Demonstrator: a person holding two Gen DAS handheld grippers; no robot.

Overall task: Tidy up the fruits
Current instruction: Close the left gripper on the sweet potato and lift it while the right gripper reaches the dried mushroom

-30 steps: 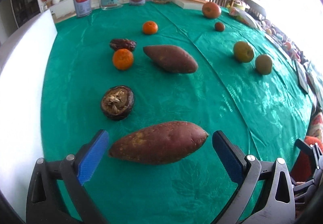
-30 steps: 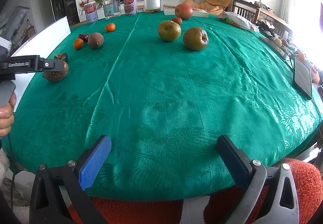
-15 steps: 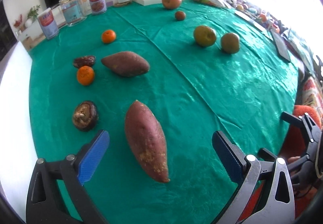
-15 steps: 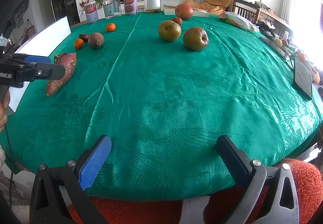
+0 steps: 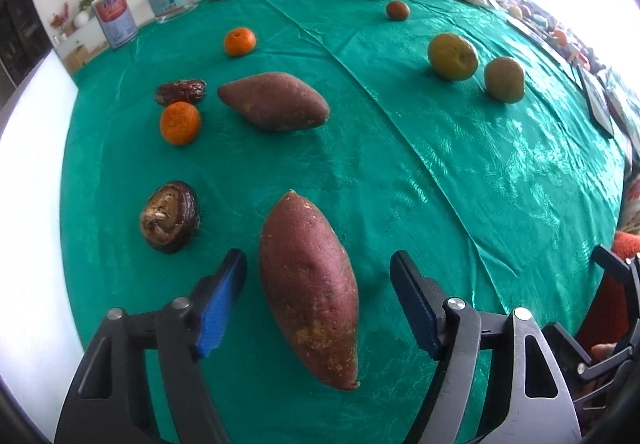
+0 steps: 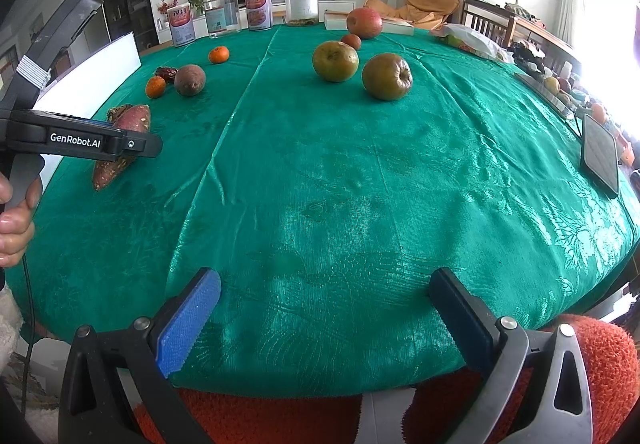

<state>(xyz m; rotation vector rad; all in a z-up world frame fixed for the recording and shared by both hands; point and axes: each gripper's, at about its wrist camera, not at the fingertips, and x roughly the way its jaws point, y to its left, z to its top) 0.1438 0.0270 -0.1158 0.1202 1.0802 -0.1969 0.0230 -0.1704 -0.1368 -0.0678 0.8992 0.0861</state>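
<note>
A long reddish sweet potato (image 5: 308,292) lies on the green tablecloth (image 5: 440,183), pointing away from me between the jaws of my left gripper (image 5: 318,258). The jaws are closing, and a gap shows between each blue pad and the potato. In the right wrist view the left gripper (image 6: 136,143) hovers over that sweet potato (image 6: 132,119). A second sweet potato (image 5: 276,99), two tangerines (image 5: 180,122) (image 5: 239,41), a dark date (image 5: 181,91) and a brown husk (image 5: 170,217) lie beyond. My right gripper (image 6: 325,276) stands open over the table's near edge with nothing in it.
Two greenish apples (image 6: 335,61) (image 6: 387,76), a red apple (image 6: 364,23) and a small dark fruit (image 6: 351,41) sit mid-table. Cans and jars (image 6: 258,7) line the far edge. A white board (image 6: 92,79) stands at the left, a tablet (image 6: 600,159) lies at the right. A hand (image 6: 12,219) grips the left handle.
The left gripper has swung round, so the sweet potato now lies lengthwise between its jaws instead of across them, and the jaws have narrowed. The right gripper has not moved.
</note>
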